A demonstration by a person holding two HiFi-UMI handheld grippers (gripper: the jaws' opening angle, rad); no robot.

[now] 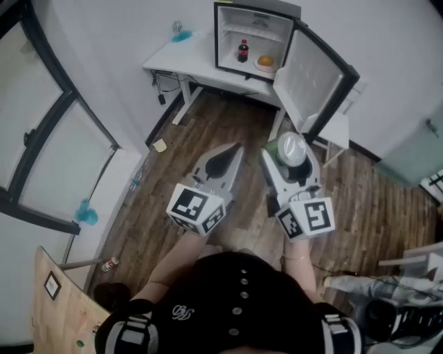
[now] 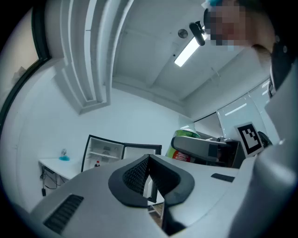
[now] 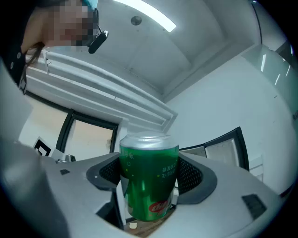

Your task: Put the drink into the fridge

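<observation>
The drink is a green can (image 3: 149, 183) with a silver top, held upright between the pads of my right gripper (image 3: 150, 176), which is shut on its sides. From the head view the can (image 1: 291, 148) shows from above in the right gripper (image 1: 291, 156), over the wooden floor. My left gripper (image 1: 230, 157) is beside it on the left, jaws shut with nothing between them (image 2: 149, 179). The small fridge (image 1: 256, 10) stands on a white table (image 1: 181, 61) farther ahead, with its door (image 1: 315, 72) swung open to the right.
Inside the fridge are a dark cola bottle (image 1: 243, 50) and a plate with an orange thing (image 1: 266, 63). A blue object (image 1: 181, 34) lies on the table. A white stool (image 1: 338, 128) stands by the door, and a bottle (image 1: 111, 263) lies on the floor at left.
</observation>
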